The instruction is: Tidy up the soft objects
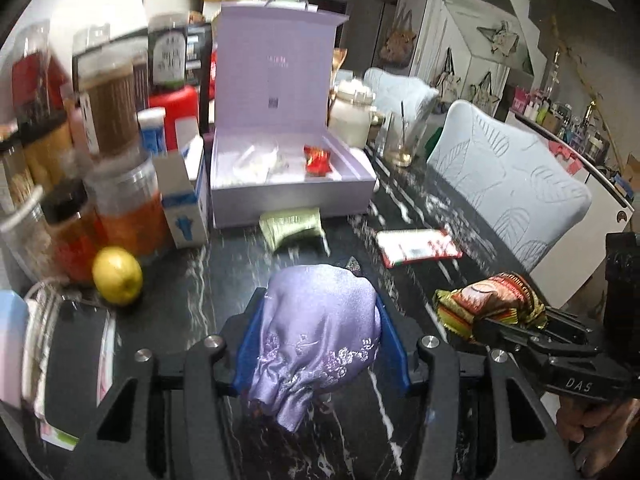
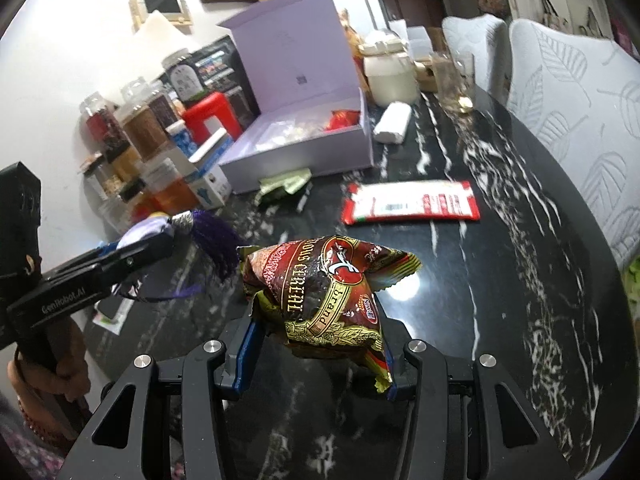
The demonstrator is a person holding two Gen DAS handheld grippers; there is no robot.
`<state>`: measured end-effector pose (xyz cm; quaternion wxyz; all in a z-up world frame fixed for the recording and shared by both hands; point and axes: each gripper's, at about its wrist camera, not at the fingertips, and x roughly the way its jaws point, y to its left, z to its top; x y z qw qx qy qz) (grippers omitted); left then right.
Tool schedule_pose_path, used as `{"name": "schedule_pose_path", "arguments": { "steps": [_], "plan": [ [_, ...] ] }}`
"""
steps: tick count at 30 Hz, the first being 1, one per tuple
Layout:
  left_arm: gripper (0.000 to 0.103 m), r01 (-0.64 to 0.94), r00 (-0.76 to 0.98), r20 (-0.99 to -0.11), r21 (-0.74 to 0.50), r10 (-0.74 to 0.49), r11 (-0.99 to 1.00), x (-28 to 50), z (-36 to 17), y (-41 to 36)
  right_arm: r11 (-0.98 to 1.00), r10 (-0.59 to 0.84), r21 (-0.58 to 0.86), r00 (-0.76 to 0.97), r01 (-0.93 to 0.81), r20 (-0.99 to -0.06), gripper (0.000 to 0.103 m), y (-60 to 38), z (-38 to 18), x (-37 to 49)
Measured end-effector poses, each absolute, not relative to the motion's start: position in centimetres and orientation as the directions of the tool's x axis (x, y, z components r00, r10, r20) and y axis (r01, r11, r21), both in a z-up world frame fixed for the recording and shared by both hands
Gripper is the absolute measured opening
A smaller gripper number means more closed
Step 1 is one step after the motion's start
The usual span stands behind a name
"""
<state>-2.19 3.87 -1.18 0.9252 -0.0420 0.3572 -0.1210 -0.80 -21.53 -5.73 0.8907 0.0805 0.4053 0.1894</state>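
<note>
I can't read the blurred jar labels (image 1: 170, 56) at the left; the box's clear contents (image 1: 260, 160) stay indistinct. The purple pouch (image 1: 316, 332) hides my fingers' pads; the frame cuts off the lower counter (image 1: 200, 280).

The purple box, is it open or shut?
Open. The purple box has its lid standing straight up at the back, and you can see a red packet lying inside.

Black left gripper (image 1: 320, 340) and right gripper (image 2: 320, 352), blue finger pads, silver screws, white lettering
</note>
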Motion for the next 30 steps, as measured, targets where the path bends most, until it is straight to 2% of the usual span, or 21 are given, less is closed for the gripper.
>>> {"name": "schedule_pose_path", "arguments": {
  "steps": [18, 30],
  "plan": [
    [0.052, 0.236, 0.828, -0.490, -0.134, -0.271, 0.963, 0.5, 5.3, 3.4, 0.873, 0.480, 0.241, 0.665, -0.424, -0.572, 0.047, -19.5, 2.0, 2.7],
    [0.052, 0.206, 0.856, -0.453, -0.144, -0.250, 0.968, 7.6, 6.9, 4.0, 0.866, 0.494, 0.216, 0.703, -0.451, -0.511, 0.047, -18.3, 5.0, 9.2]
  ]
}}
